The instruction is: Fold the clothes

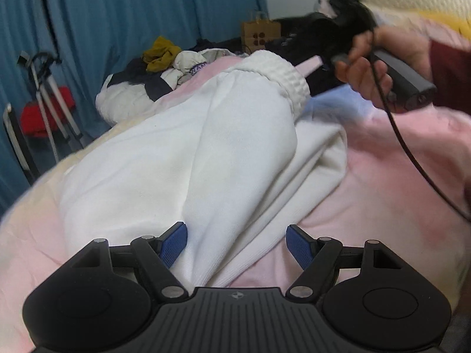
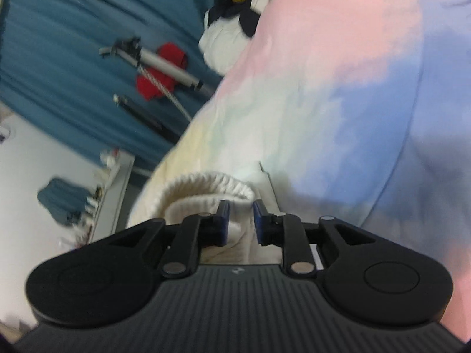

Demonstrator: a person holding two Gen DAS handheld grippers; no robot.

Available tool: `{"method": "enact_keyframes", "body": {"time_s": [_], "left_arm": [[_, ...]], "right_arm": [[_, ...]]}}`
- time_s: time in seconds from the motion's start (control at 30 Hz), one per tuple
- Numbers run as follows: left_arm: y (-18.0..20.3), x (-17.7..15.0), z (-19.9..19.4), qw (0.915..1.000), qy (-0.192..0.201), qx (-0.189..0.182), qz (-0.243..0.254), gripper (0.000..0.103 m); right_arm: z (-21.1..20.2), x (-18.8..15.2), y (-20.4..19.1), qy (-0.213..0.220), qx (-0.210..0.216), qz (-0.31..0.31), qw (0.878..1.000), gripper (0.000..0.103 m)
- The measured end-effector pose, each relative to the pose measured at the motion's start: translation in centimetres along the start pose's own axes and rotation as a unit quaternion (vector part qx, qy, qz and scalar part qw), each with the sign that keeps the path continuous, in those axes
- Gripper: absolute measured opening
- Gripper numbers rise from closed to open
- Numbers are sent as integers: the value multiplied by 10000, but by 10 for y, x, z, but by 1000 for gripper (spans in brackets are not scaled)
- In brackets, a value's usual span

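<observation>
A white sweatshirt lies bunched on a pastel pink, blue and cream bedspread. Its ribbed cuff is lifted up toward the right hand. My left gripper is open, its blue pads on either side of the garment's lower folds, holding nothing. My right gripper is shut on the ribbed cuff of the white sweatshirt, which fills the gap between its blue pads. The right hand and the handle of its gripper show in the left wrist view, above the bed.
A pile of other clothes, white, dark and mustard, lies at the far side of the bed. A brown paper bag stands behind it. A blue curtain hangs at the left, with a vacuum cleaner and a red item before it.
</observation>
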State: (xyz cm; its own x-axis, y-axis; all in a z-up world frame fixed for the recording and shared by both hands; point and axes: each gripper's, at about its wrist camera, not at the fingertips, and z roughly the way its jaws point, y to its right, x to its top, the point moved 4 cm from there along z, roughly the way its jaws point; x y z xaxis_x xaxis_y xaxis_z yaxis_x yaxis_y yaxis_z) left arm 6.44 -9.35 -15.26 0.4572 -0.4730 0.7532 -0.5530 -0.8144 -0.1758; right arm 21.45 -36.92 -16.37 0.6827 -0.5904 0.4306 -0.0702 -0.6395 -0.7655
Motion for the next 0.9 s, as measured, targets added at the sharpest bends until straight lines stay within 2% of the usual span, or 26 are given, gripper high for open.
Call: {"method": "enact_keyframes", "body": {"time_s": [0.1, 0.17, 0.2, 0.23, 0.3, 0.33, 0.4, 0.47, 0.53, 0.57, 0.63, 0.7, 0.77, 0.9], "left_arm": [[-16, 6, -15, 9974, 196, -277, -633, 76], [-29, 11, -26, 9923, 354, -490, -1078, 77], [-37, 14, -33, 9877, 457, -671, -1333, 77], [-47, 17, -41, 9820, 585, -787, -1614, 79], [-67, 20, -54, 9679, 850, -911, -2183, 87], [-78, 20, -59, 9599, 950, -921, -2471, 90], [-98, 16, -63, 9475, 996, -816, -2927, 91], [-118, 8, -59, 9367, 885, -547, -3342, 96], [-135, -3, -53, 9255, 723, -343, -3702, 97], [-142, -6, -48, 9209, 637, -286, -3836, 97], [-152, -13, -39, 9130, 457, -139, -4052, 97], [-157, -18, -31, 9091, 329, -81, -4151, 97], [-163, -24, -24, 9076, 178, -23, -4195, 97], [-167, -36, -11, 9001, -87, -110, -4354, 97]], "right_arm": [[-33, -5, -6, 415, -240, -6, 9989, 25], [-50, -18, -3, 485, -104, 189, 9986, 33], [-56, -26, 0, 454, 42, 295, 9985, 45], [-61, -35, 3, 417, 170, 389, 9982, 65], [-61, -52, -1, 265, 131, 399, 9988, 83], [-59, -57, -5, 182, 41, 270, 9995, 86], [-50, -65, -22, 13, 72, -98, 9999, 86], [-39, -72, -36, -130, 213, -439, 9987, 85], [-29, -80, -44, -177, 153, -794, 9966, 84], [-24, -83, -47, -192, 98, -963, 9951, 84], [-11, -87, -43, -108, -376, -1167, 9924, 86], [0, -89, -38, -135, -516, -1290, 9902, 89], [11, -86, -32, -208, -472, -1169, 9918, 95], [22, -80, -33, -336, 3, -898, 9954, 96]]}}
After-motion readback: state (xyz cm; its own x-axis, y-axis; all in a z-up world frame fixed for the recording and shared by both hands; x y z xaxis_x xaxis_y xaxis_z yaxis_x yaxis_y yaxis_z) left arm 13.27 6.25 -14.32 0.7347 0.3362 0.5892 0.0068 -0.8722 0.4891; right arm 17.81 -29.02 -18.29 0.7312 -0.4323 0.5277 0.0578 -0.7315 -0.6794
